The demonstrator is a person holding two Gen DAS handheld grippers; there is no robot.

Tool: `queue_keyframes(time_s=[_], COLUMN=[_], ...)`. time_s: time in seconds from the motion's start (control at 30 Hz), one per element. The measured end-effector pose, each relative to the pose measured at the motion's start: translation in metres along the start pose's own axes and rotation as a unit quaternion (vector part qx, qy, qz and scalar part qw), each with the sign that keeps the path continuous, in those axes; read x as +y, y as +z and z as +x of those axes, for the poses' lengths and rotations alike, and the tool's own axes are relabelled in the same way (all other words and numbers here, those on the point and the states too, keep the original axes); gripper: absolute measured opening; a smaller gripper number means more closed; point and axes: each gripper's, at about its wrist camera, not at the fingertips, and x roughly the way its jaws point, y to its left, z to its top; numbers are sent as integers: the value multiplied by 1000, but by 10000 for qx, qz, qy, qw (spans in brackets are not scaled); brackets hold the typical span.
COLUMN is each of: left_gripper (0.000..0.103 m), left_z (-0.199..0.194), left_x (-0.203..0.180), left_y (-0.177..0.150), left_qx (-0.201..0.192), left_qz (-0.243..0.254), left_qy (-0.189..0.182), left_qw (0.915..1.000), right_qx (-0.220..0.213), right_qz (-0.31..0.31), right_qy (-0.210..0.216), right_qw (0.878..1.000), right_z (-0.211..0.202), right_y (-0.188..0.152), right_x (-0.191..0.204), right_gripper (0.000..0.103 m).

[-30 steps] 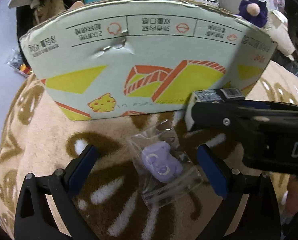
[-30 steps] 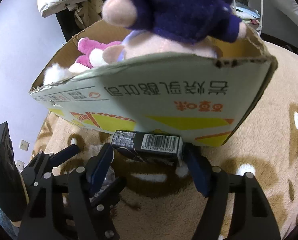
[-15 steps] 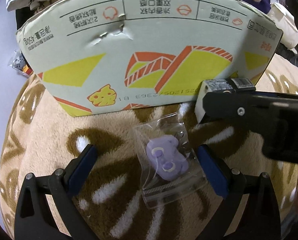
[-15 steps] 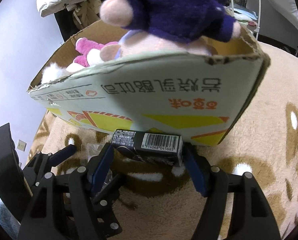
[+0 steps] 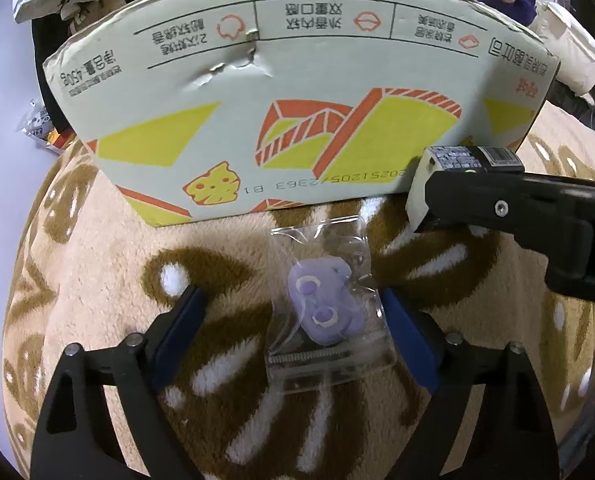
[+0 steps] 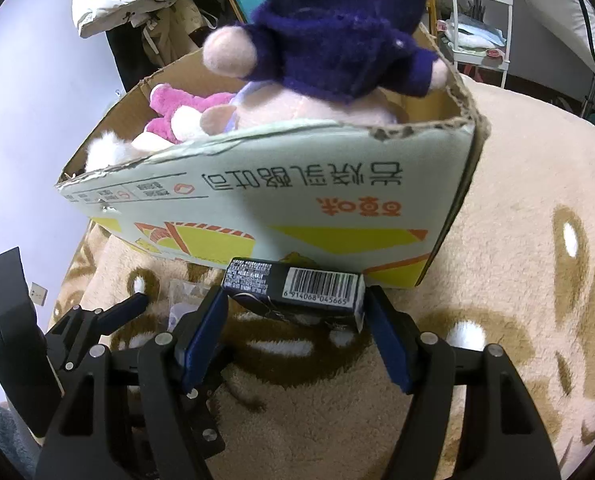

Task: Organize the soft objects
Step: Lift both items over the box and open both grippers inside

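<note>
Left gripper pointed steeply down over a clear zip bag holding a small purple soft toy. Its blue fingers had just been closing, with the bag between them. Right finger touched or nearly touched the bag's edge; left finger stood apart from it, so no grip yet.

Bag lay flat on the beige-and-brown plush blanket, just in front of the cardboard box.

Right gripper held a small black carton with a barcode crosswise between its fingers, at medium width, close against the box's lower front wall.

Box was open-topped; inside sat a plush in a dark purple sweater and a pink plush.
</note>
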Motion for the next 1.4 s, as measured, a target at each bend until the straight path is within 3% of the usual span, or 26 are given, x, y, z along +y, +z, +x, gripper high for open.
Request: queue_keyframes(time_s=[0.17, 0.23, 0.4, 0.6, 0.83, 1.13, 1.4], left_gripper=[69, 58, 57, 57, 57, 57, 57], left_z=[-10, -15, -23, -48, -92, -160, -182], left_x=[2, 8, 22, 23, 27, 31, 31], left_y=[-3, -3, -6, -10, -8, 7, 36], left_qx=[9, 16, 52, -153, -719, -1719, -2234], left_qz=[-47, -115, -318, -357, -577, -632, -371], left_qy=[-49, -44, -114, 77, 276, 370, 563], left_qw=[10000, 9999, 9994, 9992, 9954, 9824, 9724], right_qx=[-24, -52, -122, -245, -638, -1485, -2020], right_qz=[-63, -76, -150, -196, -317, -672, -825], right_qy=[4, 8, -7, -28, 28, 112, 132], right_qw=[10000, 10000, 9998, 9995, 9975, 9866, 9758], right_z=[-4, -7, -15, -29, -69, -133, -152], right_y=[-2, -3, -5, -9, -13, -6, 18], right_x=[1, 1, 2, 4, 7, 24, 31], right_gripper=[74, 74, 74, 74, 73, 73, 73])
